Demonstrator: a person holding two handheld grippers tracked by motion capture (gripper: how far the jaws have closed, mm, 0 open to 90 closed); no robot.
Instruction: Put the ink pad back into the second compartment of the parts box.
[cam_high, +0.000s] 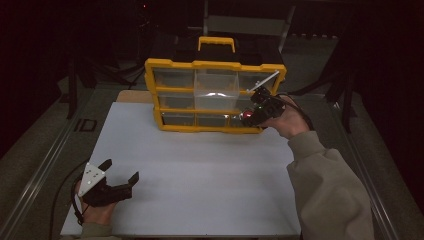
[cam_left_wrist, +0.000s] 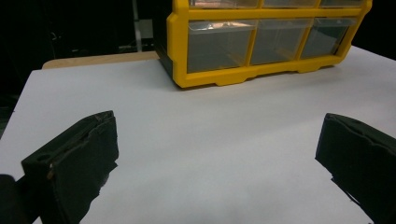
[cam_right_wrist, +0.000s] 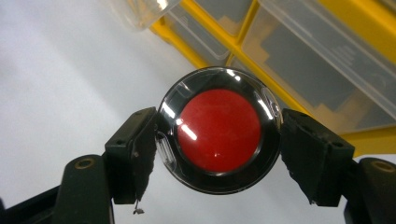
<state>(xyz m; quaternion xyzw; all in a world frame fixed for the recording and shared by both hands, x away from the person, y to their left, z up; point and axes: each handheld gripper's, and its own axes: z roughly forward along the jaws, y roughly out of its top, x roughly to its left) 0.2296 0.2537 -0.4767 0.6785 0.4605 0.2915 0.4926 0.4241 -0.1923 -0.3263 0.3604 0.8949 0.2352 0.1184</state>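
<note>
A round red button with a black rim under a clear dome (cam_right_wrist: 219, 130) is clamped between the two black jaws of my right gripper (cam_right_wrist: 219, 140). In the high view that gripper (cam_high: 255, 114) hovers at the lower right corner of the yellow drawer organiser (cam_high: 215, 95), and the red button (cam_high: 247, 115) shows at its tip. The organiser's clear middle drawer (cam_high: 216, 85) is pulled out. My left gripper (cam_high: 120, 175) rests low over the near left of the white table (cam_high: 200, 170), jaws wide apart, nothing between them (cam_left_wrist: 219, 158).
The organiser (cam_left_wrist: 261, 42) stands at the far edge of the table, with a yellow carry handle (cam_high: 216, 42) on top. A wooden board edge (cam_left_wrist: 98, 59) shows behind the table at the left. Dark floor and metal rails flank the table.
</note>
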